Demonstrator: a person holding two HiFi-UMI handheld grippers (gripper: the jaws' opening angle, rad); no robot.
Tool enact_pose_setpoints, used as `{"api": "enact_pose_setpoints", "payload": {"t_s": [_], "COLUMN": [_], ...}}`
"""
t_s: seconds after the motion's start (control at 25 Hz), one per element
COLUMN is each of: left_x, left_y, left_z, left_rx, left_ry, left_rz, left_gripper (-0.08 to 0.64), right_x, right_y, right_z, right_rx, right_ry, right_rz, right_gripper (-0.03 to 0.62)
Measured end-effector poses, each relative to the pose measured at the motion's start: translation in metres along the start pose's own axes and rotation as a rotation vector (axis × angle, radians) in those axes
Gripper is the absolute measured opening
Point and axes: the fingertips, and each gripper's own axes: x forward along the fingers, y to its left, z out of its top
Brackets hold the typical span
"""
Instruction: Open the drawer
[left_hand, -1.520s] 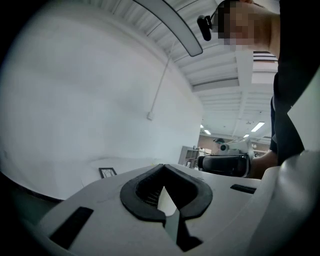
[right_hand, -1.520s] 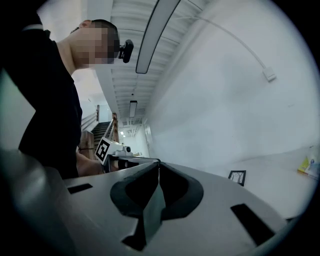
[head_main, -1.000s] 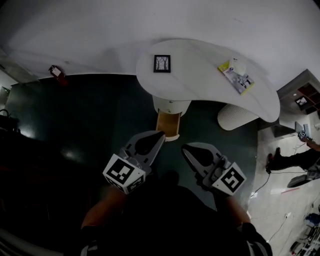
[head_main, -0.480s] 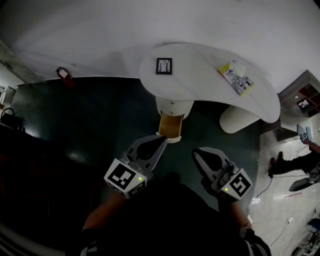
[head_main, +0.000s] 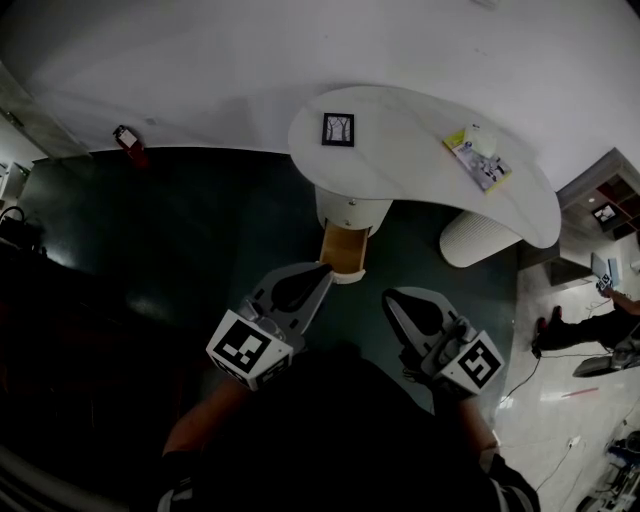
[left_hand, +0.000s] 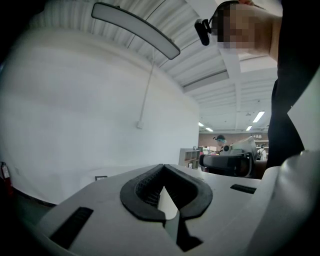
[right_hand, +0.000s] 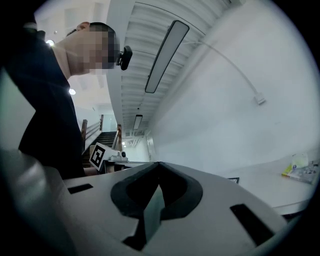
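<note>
Left gripper (head_main: 324, 269) and right gripper (head_main: 390, 298) both show fingers clenched, nothing between them. The open drawer (head_main: 345, 249) sits just ahead of the left fingers, under the white counter (head_main: 400, 150).

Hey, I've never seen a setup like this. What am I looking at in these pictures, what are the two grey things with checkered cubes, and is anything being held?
No robot here: a person holds one grasping tool in each hand, and the marked cubes are part of the tools. The wide picture comes from a camera on the person's head, looking steeply down: the left tool and the right tool point toward a curved white table. The other two come from a camera riding on each tool, looking along its jaws. Both show the jaws shut with nothing between them, so nothing is held. On the table lie a small framed picture and a booklet. Below it, a drawer with a wooden inside stands pulled out of the round base.
</note>
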Motion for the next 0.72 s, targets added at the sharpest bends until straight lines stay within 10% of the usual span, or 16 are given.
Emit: {"api": "enact_pose_setpoints", "payload": {"t_s": [0.72], "left_x": [-0.011], "left_y": [0.002], "left_z": [-0.002], "left_rx": [-0.009], "left_ry": [0.002], "left_rz": [-0.016], "left_gripper": [0.012], "right_x": [0.006], "right_y": [0.011], "right_z": [-0.002], "right_rx": [0.016], "right_ry": [-0.009], "right_rz": [-0.019], "right_gripper": [0.015]}}
